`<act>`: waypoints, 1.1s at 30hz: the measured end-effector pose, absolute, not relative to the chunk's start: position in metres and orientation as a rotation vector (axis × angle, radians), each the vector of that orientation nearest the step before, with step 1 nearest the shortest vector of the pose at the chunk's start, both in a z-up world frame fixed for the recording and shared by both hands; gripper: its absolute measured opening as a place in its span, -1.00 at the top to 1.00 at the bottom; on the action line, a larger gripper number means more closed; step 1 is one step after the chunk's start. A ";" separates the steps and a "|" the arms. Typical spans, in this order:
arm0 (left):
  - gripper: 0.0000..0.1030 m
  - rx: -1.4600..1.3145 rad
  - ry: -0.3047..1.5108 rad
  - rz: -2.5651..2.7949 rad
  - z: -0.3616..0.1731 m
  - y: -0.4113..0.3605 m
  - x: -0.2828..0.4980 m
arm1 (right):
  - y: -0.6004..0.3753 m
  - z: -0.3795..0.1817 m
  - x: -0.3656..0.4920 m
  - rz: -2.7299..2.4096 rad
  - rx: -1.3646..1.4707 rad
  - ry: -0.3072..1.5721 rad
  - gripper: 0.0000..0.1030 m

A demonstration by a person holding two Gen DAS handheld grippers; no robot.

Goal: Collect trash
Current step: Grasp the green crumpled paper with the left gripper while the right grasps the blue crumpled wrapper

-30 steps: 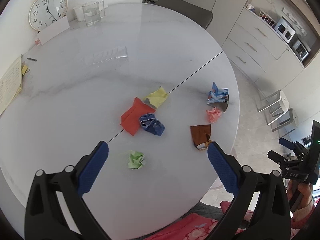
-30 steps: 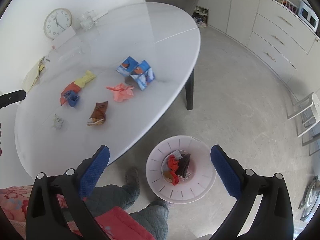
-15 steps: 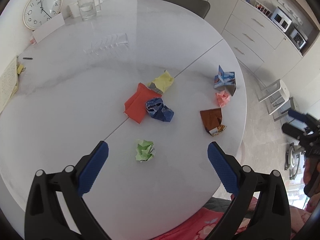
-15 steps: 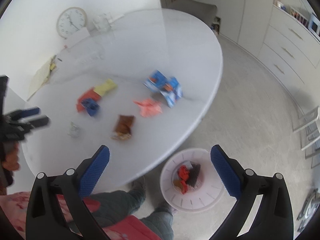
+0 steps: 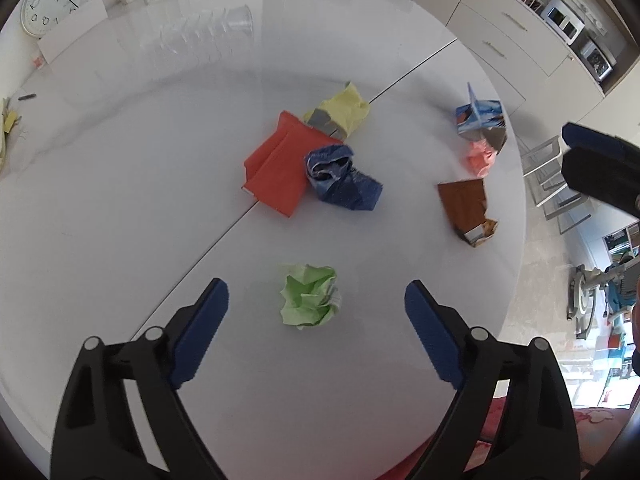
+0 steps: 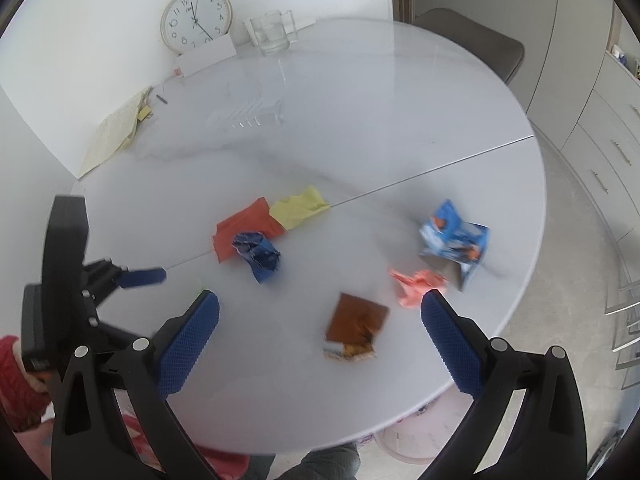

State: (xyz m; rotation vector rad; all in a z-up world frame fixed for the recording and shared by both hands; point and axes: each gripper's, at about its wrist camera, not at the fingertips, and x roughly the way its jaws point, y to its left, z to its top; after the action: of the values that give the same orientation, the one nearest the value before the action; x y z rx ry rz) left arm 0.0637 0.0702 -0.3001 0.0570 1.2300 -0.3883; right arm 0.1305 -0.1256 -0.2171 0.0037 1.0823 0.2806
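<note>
A round white table (image 5: 120, 208) with a thin seam across its top carries scattered trash. No brand name or print on any wrapper can be read. The one legible writing is the numerals on a round wall clock (image 6: 196, 20) leaning at the table's far edge, behind a white card (image 6: 206, 56).

The left gripper (image 5: 316, 304) hangs just above a crumpled green paper ball (image 5: 310, 300); its jaws are closing but not yet touching the ball, which lies between them. Farther in lie an orange-red folded paper (image 5: 276, 168), a yellow wrapper (image 5: 340, 114) and a crumpled blue wrapper (image 5: 342, 178), all touching one another. Near the table's right edge sit a brown snack packet (image 5: 466, 208), a pink paper wad (image 5: 480, 156) and a blue printed carton (image 5: 480, 118).

The right gripper (image 6: 320, 308) hovers over the brown packet, jaws wide and empty.

A clear glass jug (image 6: 272, 32) and a notebook (image 6: 112, 136) lie by the white wall. Pale cabinets with drawers (image 6: 600, 152) line the room, and a grey chair (image 6: 472, 40) stands behind the table.
</note>
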 end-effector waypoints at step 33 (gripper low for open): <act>0.34 -0.112 1.271 -0.400 -0.292 0.131 0.086 | -0.035 -0.311 0.194 0.416 -0.123 1.264 -0.40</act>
State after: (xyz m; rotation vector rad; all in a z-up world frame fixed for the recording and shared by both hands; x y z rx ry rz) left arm 0.0861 0.1313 -0.2924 -0.1122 1.2708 -0.3999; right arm 0.1942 -0.0350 -0.3113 -0.1229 1.2644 0.4163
